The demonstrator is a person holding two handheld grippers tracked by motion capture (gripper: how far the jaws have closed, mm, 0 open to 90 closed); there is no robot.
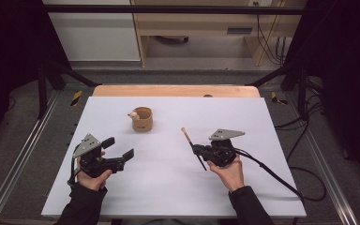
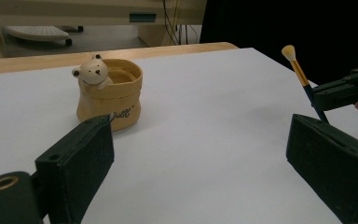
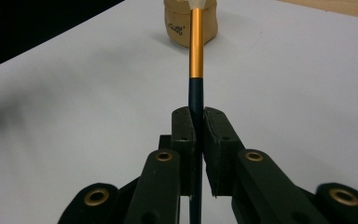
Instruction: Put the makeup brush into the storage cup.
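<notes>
A white tabletop (image 1: 168, 187) covers a wooden table (image 1: 176, 90), with grey floor, dark frame rails and pale cabinets at the far side. Left of centre, toward the far edge, stands the tan pot (image 1: 142, 119) with a little bear on its rim. From the left gripper view the bear's face and the writing on the pot (image 2: 109, 93) show clearly; the right gripper view catches the pot (image 3: 190, 23) straight ahead, partly behind the brush. The left gripper (image 1: 120, 151) sits near-left, jaws spread wide with nothing between them, well apart from the pot. The right gripper (image 1: 198, 150) is clamped on the brush (image 1: 191, 145), dark handle pinched between the pads, gold ferrule and pale tip pointing toward the far left.
</notes>
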